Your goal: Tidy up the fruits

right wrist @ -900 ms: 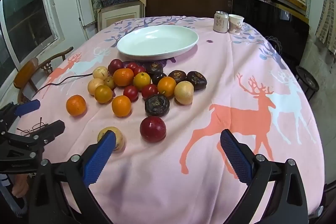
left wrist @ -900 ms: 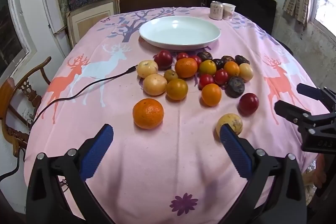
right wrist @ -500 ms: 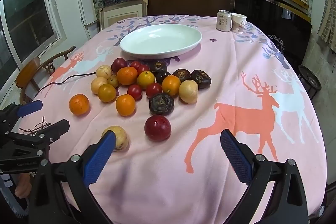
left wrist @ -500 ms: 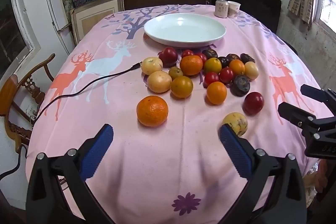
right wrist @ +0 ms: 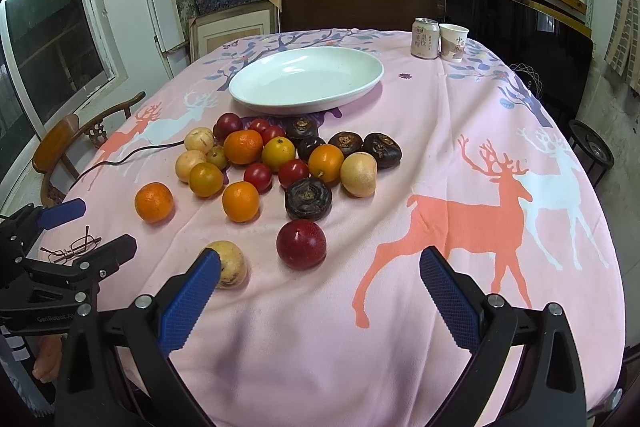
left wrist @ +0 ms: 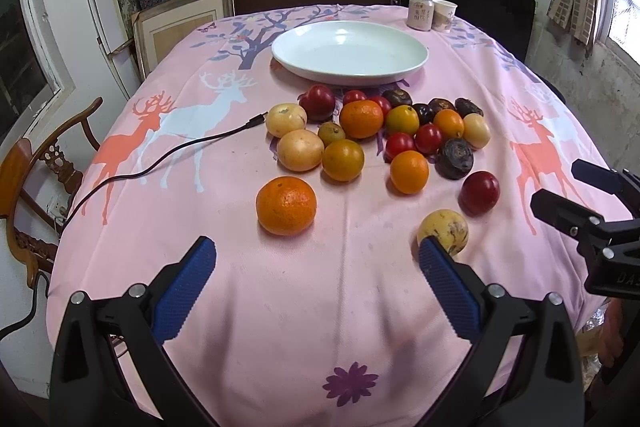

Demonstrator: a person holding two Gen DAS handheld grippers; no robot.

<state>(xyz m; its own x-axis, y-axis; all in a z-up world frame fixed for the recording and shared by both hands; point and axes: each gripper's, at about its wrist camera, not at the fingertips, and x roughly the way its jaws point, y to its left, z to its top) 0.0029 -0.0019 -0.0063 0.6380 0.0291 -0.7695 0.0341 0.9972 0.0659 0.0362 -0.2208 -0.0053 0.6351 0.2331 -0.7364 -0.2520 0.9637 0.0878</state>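
The left gripper (left wrist: 316, 259) hangs wide apart over the pink counter (left wrist: 280, 307), holding nothing. A big orange (left wrist: 286, 205) lies at 12 o'clock, a yellow fruit (left wrist: 444, 229) against the 3 o'clock finger, and the white plate (left wrist: 350, 51) beyond the fruit pile (left wrist: 380, 131).

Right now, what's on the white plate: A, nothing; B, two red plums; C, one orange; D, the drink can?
A: the white plate is bare, while all the fruit, such as the big orange, lies on the tablecloth in front of it.
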